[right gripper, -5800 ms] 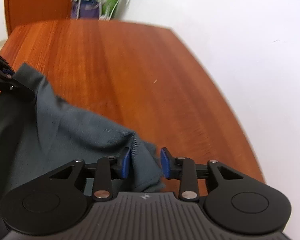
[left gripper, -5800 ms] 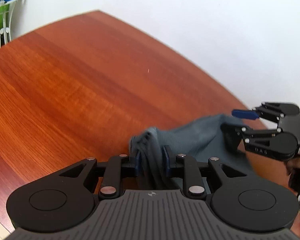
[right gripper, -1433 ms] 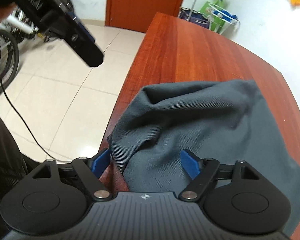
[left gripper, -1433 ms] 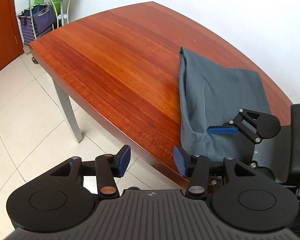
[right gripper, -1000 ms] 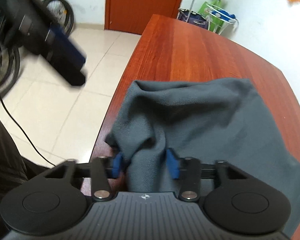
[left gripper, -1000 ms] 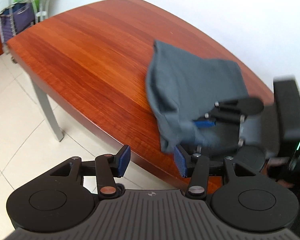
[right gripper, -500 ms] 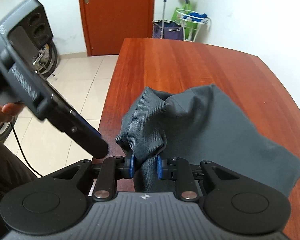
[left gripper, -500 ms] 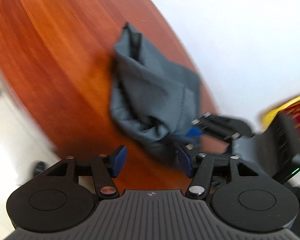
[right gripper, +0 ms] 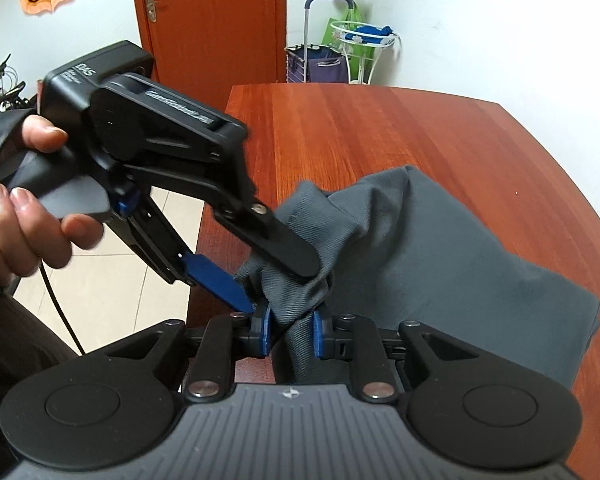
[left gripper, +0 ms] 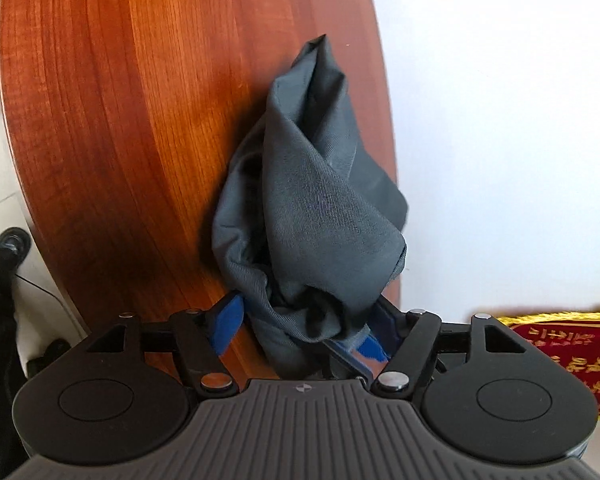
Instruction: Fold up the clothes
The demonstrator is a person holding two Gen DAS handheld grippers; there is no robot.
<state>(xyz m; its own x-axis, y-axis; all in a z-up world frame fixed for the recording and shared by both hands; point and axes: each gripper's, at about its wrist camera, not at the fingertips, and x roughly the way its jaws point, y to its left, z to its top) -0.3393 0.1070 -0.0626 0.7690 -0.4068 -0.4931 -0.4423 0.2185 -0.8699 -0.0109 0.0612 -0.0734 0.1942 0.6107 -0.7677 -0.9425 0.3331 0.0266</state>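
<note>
Right wrist: right gripper [right gripper: 289, 330] pinching soft, limp grey garment [right gripper: 440, 264]; left gripper [left gripper: 300, 330] opening around bunched corner, best hold.

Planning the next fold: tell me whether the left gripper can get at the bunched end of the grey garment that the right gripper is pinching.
Probably yes: the left gripper, jaws opening, already straddles the grey garment beside the right gripper.

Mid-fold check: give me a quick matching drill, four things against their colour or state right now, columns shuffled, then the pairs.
Things:
1. right gripper
2. left gripper
3. table
4. door

States:
A. reddish wood top, cloth lying on it
B. orange, closed
C. clamped on a bunch of the grey garment
D. jaws opening, cloth between them

Pairs: 1-C, 2-D, 3-A, 4-B
</note>
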